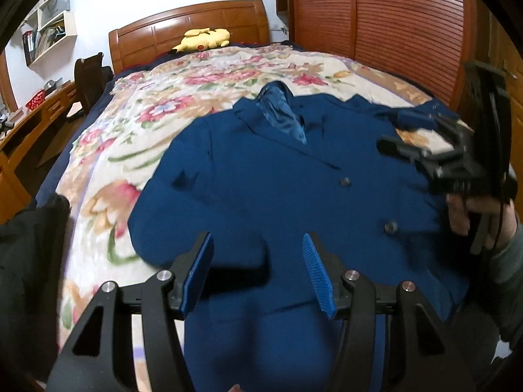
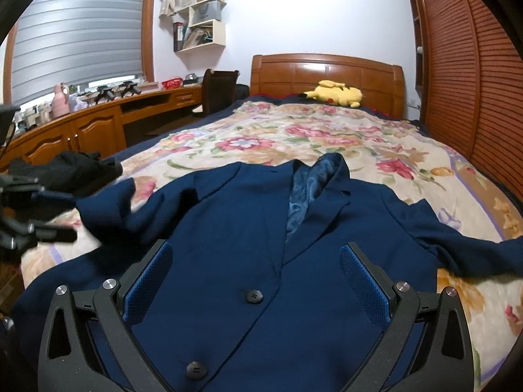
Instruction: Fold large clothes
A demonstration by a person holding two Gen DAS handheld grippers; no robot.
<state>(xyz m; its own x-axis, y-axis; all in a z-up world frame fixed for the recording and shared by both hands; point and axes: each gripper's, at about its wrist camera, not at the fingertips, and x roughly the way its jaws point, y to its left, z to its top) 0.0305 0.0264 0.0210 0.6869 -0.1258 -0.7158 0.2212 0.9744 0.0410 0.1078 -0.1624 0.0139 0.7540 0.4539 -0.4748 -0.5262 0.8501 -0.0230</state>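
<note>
A dark blue suit jacket (image 1: pixel 278 189) lies face up on the flowered bedspread (image 1: pixel 140 121), collar toward the headboard, two buttons showing. It also shows in the right wrist view (image 2: pixel 228 245), with its sleeves spread out to both sides. My left gripper (image 1: pixel 258 245) is open and empty, above the jacket's lower left part. My right gripper (image 2: pixel 256 254) is open and empty, above the jacket's front near the buttons. The right gripper also shows at the right edge of the left wrist view (image 1: pixel 412 134), blurred, over the jacket's sleeve. The left gripper shows blurred in the right wrist view (image 2: pixel 62 215).
A yellow plush toy (image 2: pixel 336 93) lies by the wooden headboard (image 2: pixel 327 72). A black garment (image 2: pixel 72 170) sits at the bed's left edge. A wooden desk (image 2: pixel 98 121) and chair (image 2: pixel 219 88) stand left of the bed. A slatted wardrobe (image 2: pixel 474 75) stands to the right.
</note>
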